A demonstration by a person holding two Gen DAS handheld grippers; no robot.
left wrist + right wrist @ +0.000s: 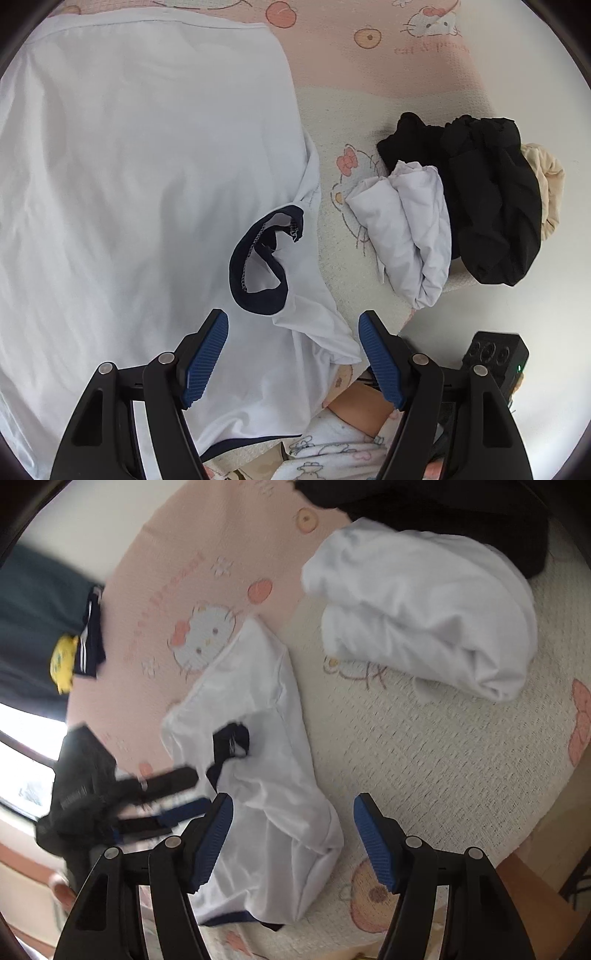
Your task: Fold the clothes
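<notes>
Your left gripper [293, 354] hangs with its blue ribbed pads [205, 363] spread wide apart over the white T-shirt with the navy neckband [140, 155], and nothing is pinched between them; the cloth only lies below the gap. That shirt is spread across the pink and cream cartoon-cat blanket [388, 74], filling most of the left wrist view, with its navy collar [258, 266] curled open just ahead of your pads and a bunched sleeve lying beside the right-hand pad. Near it on the blanket sits a small pile: a crumpled white garment [410, 236], touching a wadded black garment [487, 199], with a beige cloth [550, 184] tucked behind the black one. Your right gripper [293, 840] also stands with its pads parted and clamps nothing; the shirt's folded edge lies under and between them. In that blurred view the other gripper shows as a dark shape at the left, by the collar. A black box with a green light [498, 358] sits off the blanket's edge, and a bare forearm [362, 410] shows below.
</notes>
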